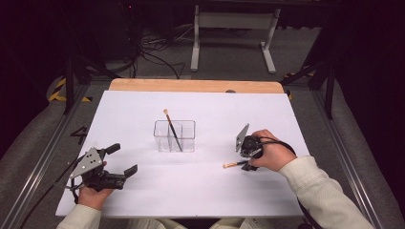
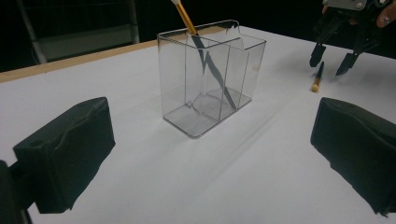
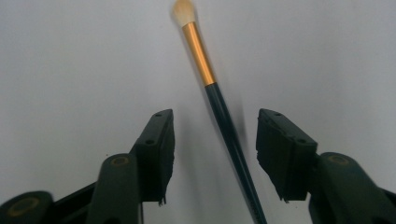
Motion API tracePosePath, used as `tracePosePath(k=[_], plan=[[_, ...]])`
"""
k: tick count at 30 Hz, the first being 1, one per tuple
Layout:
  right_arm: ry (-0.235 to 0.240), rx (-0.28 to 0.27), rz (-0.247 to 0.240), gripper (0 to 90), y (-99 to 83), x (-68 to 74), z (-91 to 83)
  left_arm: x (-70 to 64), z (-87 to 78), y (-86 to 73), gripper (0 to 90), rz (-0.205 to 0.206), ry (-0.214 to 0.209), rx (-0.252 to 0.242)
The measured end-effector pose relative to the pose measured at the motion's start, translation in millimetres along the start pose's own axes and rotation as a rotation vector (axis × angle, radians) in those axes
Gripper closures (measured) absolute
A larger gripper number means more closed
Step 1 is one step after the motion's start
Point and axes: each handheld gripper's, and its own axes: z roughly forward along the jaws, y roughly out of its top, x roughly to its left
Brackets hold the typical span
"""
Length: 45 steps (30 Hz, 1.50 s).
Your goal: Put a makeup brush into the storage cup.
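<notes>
Right hand-held gripper poised over a loose makeup brush; a second brush stands in the clear organizer.

High view: the brush [image 1: 235, 164] lies flat on the white counter [image 1: 143, 109] under the right hand-held gripper [image 1: 246, 164]; its dark handle is hidden by the hand. The left hand-held gripper [image 1: 125, 160] rests spread, holding nothing.
Left gripper view: the clear organizer [image 2: 210, 79] looks rigid, its dividers hard to trace; the standing brush [image 2: 196, 42] is cut off above.
Right gripper view: jaws spread astride the brush [image 3: 224, 112], not touching. It is probably light, stiff, slick and prone to rolling; grip mid-handle.
</notes>
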Motion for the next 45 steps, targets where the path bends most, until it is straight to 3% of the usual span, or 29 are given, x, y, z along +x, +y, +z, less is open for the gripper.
tracePosePath(k=[10, 19, 33, 45], plan=[[-0.001, 0.071, -0.054, 69.4, 1.3, -0.5, 9.0, -0.2, 0.0, 0.0, 0.2, 0.002, -0.001, 0.0], [0.018, 0.102, -0.07, 83.4, 4.5, 2.2, 9.2, -0.7, -0.1, 0.1, 0.2, -0.001, -0.001, -0.002], [0.011, 0.103, -0.047, 83.7, 3.9, 4.6, 7.6, -0.3, -0.1, 0.1, 0.2, 0.002, -0.001, -0.001], [-0.018, 0.036, -0.028, 83.7, 3.7, 6.0, -9.5, -0.3, -0.1, 0.1, 0.2, 0.004, 0.0, -0.001]])
